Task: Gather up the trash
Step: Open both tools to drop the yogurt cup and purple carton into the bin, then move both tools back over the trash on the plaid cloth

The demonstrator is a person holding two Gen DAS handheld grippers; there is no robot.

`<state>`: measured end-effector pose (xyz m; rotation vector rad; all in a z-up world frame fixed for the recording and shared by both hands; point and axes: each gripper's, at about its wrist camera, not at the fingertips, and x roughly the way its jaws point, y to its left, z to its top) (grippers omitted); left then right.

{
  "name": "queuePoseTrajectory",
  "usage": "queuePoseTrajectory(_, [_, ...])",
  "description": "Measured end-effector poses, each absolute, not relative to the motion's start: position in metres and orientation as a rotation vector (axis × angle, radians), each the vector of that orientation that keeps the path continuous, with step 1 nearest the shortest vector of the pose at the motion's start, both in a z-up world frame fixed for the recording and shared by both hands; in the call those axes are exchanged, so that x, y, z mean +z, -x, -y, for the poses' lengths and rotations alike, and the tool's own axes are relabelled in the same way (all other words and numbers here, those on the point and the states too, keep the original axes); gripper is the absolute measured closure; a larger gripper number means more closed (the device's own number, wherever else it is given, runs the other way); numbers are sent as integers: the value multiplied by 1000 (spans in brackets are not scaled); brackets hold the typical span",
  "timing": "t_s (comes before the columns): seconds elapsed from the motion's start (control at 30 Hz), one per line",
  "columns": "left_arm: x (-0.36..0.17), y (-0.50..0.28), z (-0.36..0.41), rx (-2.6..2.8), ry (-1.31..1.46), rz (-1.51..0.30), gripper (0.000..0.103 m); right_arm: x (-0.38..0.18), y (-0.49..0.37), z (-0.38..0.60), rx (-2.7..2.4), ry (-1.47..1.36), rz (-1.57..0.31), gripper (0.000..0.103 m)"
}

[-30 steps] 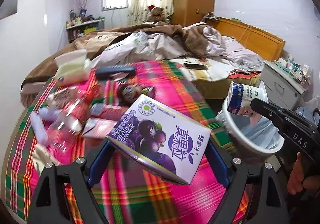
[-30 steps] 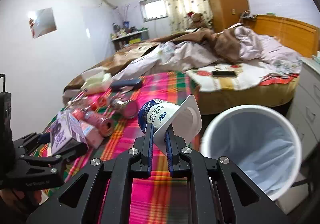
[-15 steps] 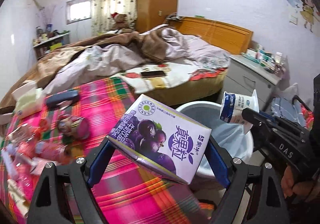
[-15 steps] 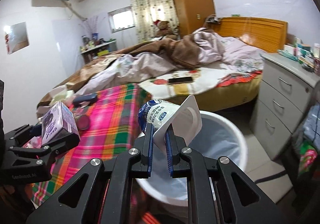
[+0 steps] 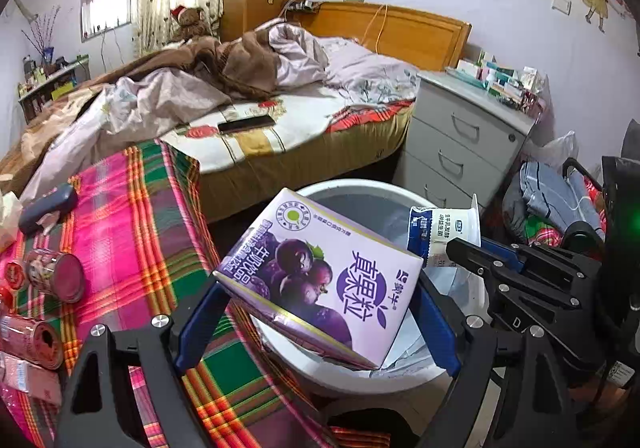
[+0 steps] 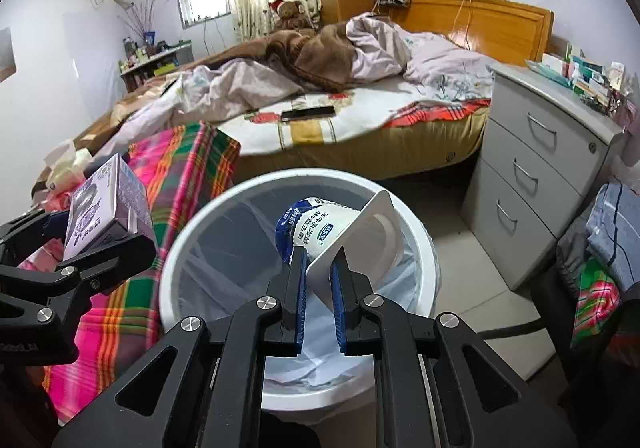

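**Both grippers now carried over the bin, trash in hand**

Swung away from the plaid-covered table (image 5: 132,216), both grippers now sit over the white lined bin (image 6: 200,224), which a second ago lay off to one side; the left gripper (image 5: 316,312) clamps a purple drink carton (image 5: 320,280) across its width, jaws spread wide around it; the right gripper (image 6: 318,268) is pinched shut on the rim flap of a white yogurt cup (image 6: 320,232), hanging above the bin's mouth. This looks like the drop step; next, each grip should release once its item is clear of the rim. The carton seems only partly over the opening, though the fisheye makes that hard to judge. Red cans (image 5: 56,276) remain on the table.
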<state>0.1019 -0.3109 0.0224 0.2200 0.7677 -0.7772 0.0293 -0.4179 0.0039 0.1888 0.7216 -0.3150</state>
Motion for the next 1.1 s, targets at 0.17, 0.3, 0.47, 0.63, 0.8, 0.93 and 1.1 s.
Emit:
queuePoseTrajectory(0.17, [16,-106,314,-795,-198,-788,14,2,-30,425,-316,-192,-735,91])
queuePoseTrajectory(0.3, [13,-108,312,-784,-191,-793,8,0,-31,429,-334,-180,-743,87])
queuePoseTrajectory(0.47, [14,-108,310,-784,-169,-799,7,0,-31,431,-347,-184,-742,56])
queuePoseTrajectory(0.63, [16,-104,300,-760,-174,-788,7,6,-24,430,-357,-191,-718,56])
queuePoseTrajectory(0.8, [26,-96,281,-723,-169,-760,7,14,-22,420,-347,-198,-682,56])
queuePoseTrajectory(0.93, [33,-90,261,-680,-165,-732,7,21,-18,410,-335,-204,-649,56])
queuePoseTrajectory(1.1, [38,-85,229,-626,-145,-717,7,30,-18,389,-302,-193,-620,56])
